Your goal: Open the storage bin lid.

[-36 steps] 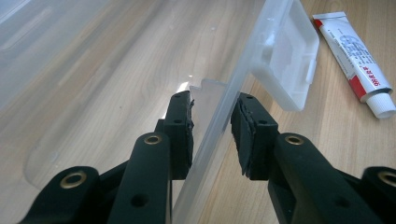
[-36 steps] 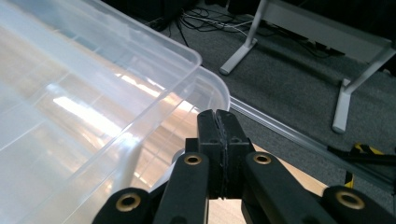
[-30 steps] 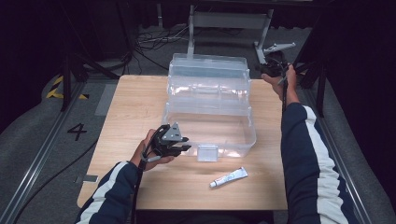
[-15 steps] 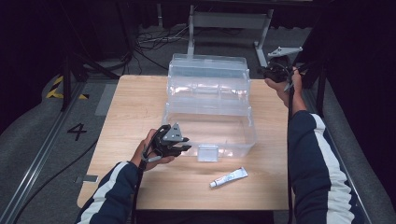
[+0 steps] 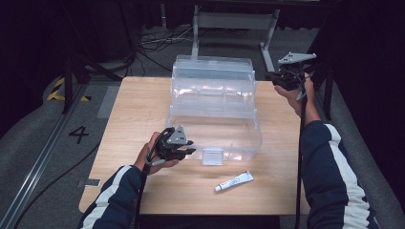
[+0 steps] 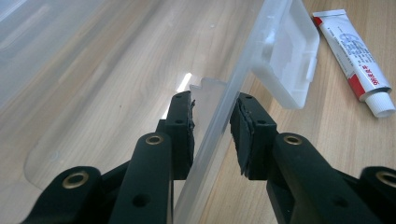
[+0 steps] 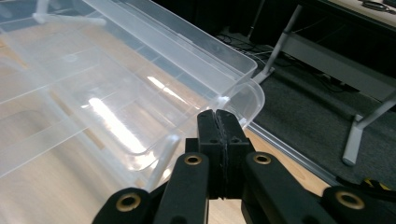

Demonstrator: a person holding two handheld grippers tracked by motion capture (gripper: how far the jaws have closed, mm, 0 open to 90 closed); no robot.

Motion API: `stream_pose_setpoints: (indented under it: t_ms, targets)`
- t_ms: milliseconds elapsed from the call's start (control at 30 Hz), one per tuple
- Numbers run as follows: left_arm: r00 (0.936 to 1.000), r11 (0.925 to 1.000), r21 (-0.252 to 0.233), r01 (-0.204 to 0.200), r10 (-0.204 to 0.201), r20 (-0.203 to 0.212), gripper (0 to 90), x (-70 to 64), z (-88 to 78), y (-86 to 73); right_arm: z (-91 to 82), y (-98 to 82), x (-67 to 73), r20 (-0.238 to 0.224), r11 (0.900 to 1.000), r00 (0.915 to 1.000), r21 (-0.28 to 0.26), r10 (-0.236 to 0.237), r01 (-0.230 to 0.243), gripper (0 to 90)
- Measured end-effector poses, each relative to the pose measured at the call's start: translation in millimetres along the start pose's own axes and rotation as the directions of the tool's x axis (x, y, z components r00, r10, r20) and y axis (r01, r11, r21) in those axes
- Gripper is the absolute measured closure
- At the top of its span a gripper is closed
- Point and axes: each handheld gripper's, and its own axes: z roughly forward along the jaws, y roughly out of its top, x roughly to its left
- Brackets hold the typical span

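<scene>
Left tongs: jaws straddle the front wall of the clear plastic box, one pad inside, one outside. Inner pad looks pressed to the plastic; a thin gap shows at the outer pad, so I cannot tell if the wall is truly clamped. From the high view, the left tongs sit at the box's near-left front corner, the left hand wrapped round the body, low over the surface.

Just past those jaws, the box's front latch flap hangs outward from the wall. Beyond it a small white tube with red print lies flat on the wood, cap end nearest the camera side. In the high view the tube lies in front of the box, near its right front corner, not touching it.

Right tongs: jaws together, pads flush, nothing between them. They are just beside the rounded corner of the box's lid, held off it. High view puts the right tongs at the far right of the box, raised above the surface, the right hand gripping from behind.

Clear plastic box stands mid-surface, lid thrown open toward the far side. Wooden surface bare to the left.
</scene>
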Motion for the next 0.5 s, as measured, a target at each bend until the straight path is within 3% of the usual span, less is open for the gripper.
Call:
stream_pose_setpoints:
  t_ms: [500]
  targets:
    - [0.9999, 1.0, 0.002, -0.005, 0.005, -0.009, 70.2, -2.3, 2.3, 2.9, -34.0, -8.2, 24.0, -0.044, 0.998, 0.9976, -0.018, -0.054, 0.053, 90.0]
